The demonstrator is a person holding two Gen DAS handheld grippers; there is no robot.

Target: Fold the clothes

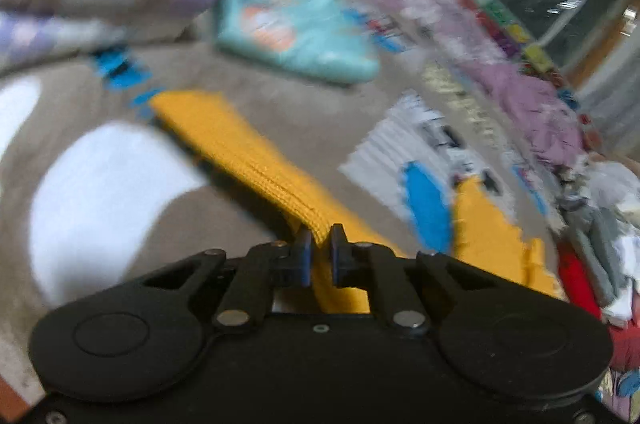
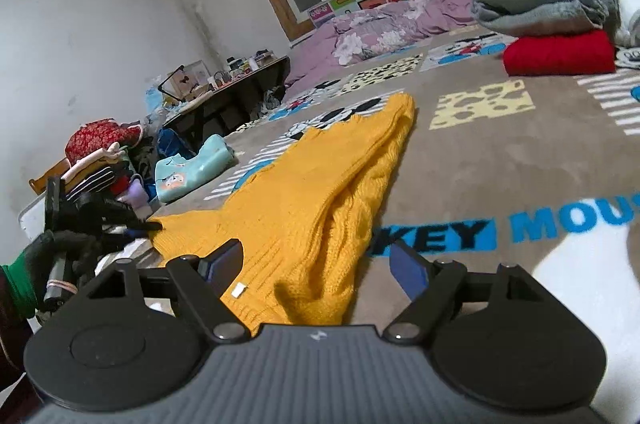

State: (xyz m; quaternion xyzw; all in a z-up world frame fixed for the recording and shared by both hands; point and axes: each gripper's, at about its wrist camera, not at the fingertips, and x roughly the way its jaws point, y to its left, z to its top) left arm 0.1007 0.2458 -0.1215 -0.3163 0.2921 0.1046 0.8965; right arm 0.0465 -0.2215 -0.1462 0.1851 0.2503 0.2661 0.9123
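Yellow knit sweater (image 2: 320,192) spread rumpled across the cartoon-print carpet (image 2: 500,160), centre of frame. Nearest, right gripper (image 2: 316,264) gaping wide over its lower edge, holding nothing. Lower left, left gripper (image 1: 319,244) clamped on a sleeve (image 1: 240,144), blurred. Probably mid-fold: sleeve wants carrying across the body. Farther, upper right, grey and red folded garments (image 2: 556,36) stacked.

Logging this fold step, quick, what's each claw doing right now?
Left claw: shut on the yellow sweater.
Right claw: open, holding nothing, just above the sweater.
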